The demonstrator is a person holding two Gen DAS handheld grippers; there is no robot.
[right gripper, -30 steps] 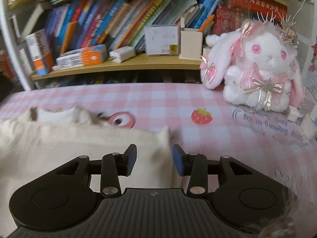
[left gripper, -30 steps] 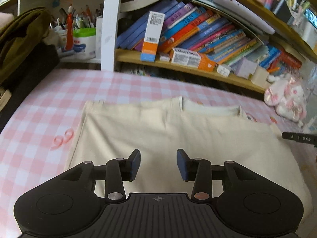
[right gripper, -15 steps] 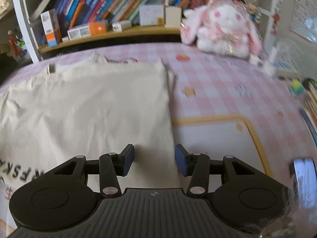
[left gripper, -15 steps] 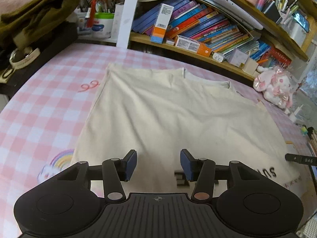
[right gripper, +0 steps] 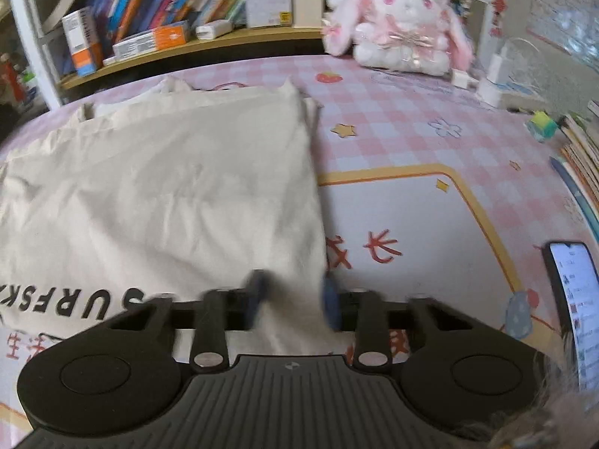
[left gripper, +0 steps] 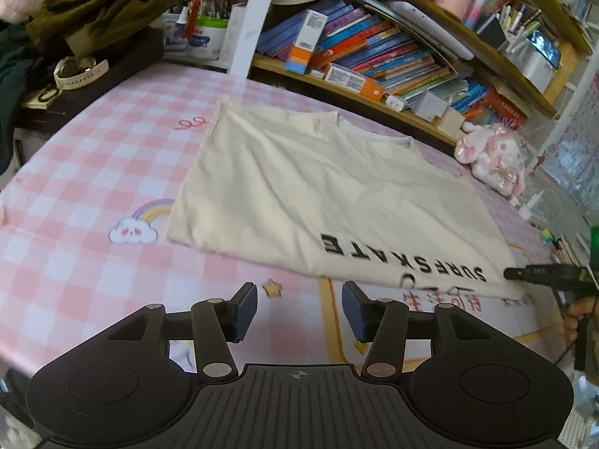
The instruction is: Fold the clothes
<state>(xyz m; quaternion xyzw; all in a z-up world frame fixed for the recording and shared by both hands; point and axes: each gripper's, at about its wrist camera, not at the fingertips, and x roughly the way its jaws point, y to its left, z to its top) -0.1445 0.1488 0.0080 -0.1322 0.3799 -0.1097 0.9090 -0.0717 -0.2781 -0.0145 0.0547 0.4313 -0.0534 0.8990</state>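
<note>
Cream T-shirt flat on pink checked tablecloth, black SURFSKATE print at hem nearest me, collar end toward bookshelf. My left gripper spread wide, holding nothing, over bare cloth just short of shirt hem. My right gripper blurred, fingers parted, shirt's near right corner lying between them; contact unclear. Plush bunny beyond shirt, beside bookshelf. Phone right of shirt, screen lit.
</note>
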